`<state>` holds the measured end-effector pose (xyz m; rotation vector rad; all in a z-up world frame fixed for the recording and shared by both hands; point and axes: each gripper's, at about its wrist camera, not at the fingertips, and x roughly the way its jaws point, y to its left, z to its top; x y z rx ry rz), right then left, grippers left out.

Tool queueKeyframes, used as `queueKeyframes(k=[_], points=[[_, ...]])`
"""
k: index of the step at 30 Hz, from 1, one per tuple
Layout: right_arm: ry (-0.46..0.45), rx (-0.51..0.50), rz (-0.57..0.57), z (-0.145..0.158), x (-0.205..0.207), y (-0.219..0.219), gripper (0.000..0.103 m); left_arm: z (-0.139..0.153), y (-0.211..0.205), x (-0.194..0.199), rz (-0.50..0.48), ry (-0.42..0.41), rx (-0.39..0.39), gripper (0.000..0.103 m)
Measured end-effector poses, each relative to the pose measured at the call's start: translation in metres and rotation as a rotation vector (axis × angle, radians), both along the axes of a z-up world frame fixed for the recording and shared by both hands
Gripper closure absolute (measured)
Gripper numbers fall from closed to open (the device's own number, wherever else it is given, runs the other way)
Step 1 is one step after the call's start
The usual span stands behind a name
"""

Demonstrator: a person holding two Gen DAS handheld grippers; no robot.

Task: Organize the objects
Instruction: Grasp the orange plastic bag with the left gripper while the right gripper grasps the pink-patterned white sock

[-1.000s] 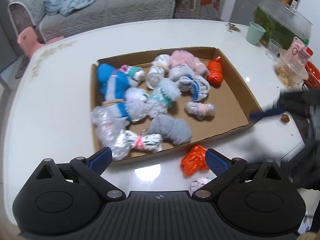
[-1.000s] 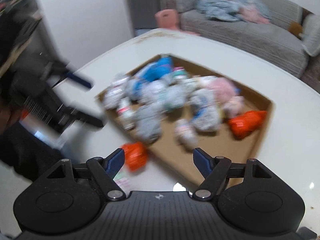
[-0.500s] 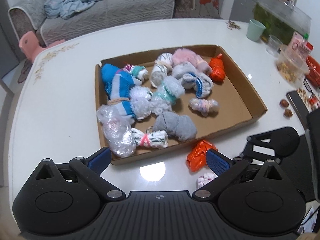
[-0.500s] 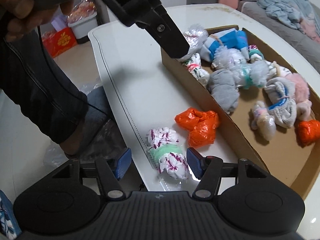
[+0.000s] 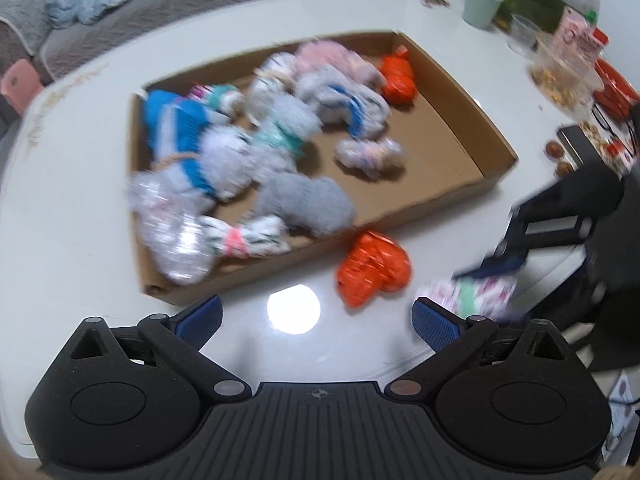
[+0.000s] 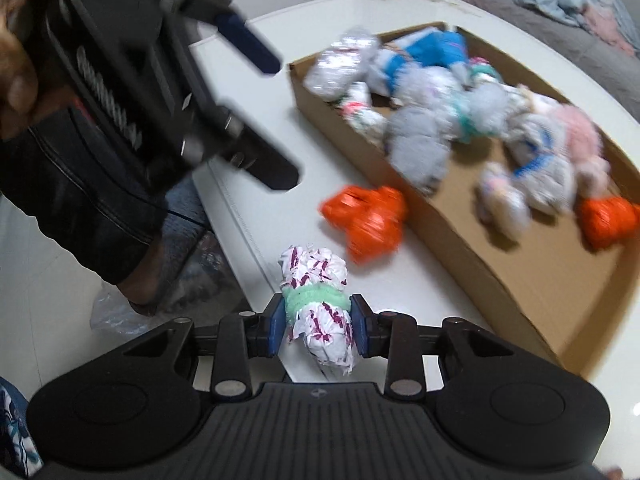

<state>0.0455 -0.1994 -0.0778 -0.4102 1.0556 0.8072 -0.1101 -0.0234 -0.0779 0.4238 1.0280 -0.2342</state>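
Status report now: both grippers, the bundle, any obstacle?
Right gripper just closed on white-magenta bundle. Left gripper open, empty. Orange bundle lies before cardboard tray.

My bench (image 5: 80,216) is glossy white, mirroring a lamp. The box (image 5: 448,128) is matt brown cardboard. My tongs (image 6: 318,330) are matt black plastic with ribbed blue pads (image 6: 277,330). The orange bundle (image 6: 368,220) looks like crinkly shiny plastic; the white bundle (image 6: 320,300) is soft printed cloth.

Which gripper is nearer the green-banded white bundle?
Right. The right gripper has its fingers on the green-banded white bundle; the left gripper hangs open beside it, apart.
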Motion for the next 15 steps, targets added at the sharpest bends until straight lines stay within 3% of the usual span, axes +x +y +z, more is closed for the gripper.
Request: queueKeyframes(k=[7, 15], points=[[0.016, -0.045, -0.124, 0.016, 0.01, -0.043, 0.072, -0.032, -0.027, 0.001, -0.083, 0.016, 0.008, 0.003], [-0.026, 0.042, -0.17, 0.043, 0.017, -0.073, 0.072, -0.041, -0.036, 0.016, -0.074, -0.037, -0.041, 0.006]])
